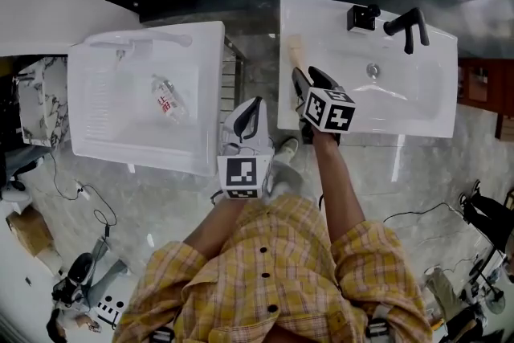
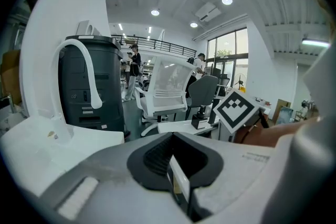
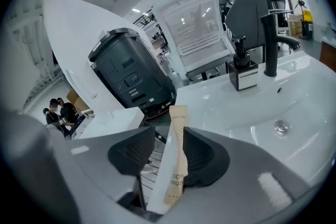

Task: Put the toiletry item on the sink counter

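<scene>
The toiletry item is a slim beige toothbrush packet (image 1: 294,52) (image 3: 176,155). It stands between the jaws of my right gripper (image 1: 309,76) (image 3: 167,149), which are spread wide. The packet leans by the right-hand jaw, with a clear gap to the other one. Its far end lies over the left rim of the white sink counter (image 1: 333,20) (image 3: 220,99); whether it rests there I cannot tell. My left gripper (image 1: 254,104) (image 2: 176,165) hovers in the gap between the two sinks, jaws together and holding nothing.
A black faucet (image 1: 409,28) (image 3: 270,44) and a black soap dispenser (image 1: 363,16) (image 3: 242,71) stand at the back of the right basin, near its drain (image 1: 373,70). A second white sink (image 1: 96,116) on the left holds a small clear bottle (image 1: 166,98).
</scene>
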Demonstrator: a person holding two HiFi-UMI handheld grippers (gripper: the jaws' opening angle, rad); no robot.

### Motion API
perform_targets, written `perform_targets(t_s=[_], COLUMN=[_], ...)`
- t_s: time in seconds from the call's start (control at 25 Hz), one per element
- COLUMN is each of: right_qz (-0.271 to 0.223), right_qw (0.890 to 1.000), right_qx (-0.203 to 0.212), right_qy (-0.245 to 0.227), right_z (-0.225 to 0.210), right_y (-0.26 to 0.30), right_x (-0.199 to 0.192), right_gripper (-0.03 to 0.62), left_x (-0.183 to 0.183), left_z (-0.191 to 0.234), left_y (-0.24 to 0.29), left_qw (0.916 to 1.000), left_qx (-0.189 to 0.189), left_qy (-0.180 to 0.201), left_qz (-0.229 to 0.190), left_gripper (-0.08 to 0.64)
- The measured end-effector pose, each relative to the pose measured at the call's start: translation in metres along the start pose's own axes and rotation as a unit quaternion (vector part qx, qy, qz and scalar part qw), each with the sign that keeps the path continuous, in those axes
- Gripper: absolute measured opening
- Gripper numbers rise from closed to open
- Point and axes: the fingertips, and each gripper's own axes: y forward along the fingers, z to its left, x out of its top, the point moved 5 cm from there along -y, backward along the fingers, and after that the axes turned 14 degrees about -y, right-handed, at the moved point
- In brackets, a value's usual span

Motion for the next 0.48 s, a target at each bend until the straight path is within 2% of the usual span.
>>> perform_targets(t_s=[0.32,0.48], right_qz=[-0.045,-0.076], right_qw=[0.999,0.996], right_qx=[-0.009,-0.014], right_qy=[-0.027,-0.043], right_z=[0.015,0.022], right_y=[-0.045,-0.071], right_x=[0.026,0.041], right_gripper=[0.138,0.106], left_x=[0.02,0.035], left_z=[-0.009,-0.018], left_y=[-0.022,-0.029], left_qw=[0.9998,0.9992], left_qx=[-0.007,-0.023], left_qy=[-0.007,-0.006], left_qz=[-0.017,-0.031], left_gripper=[0.0,0.0])
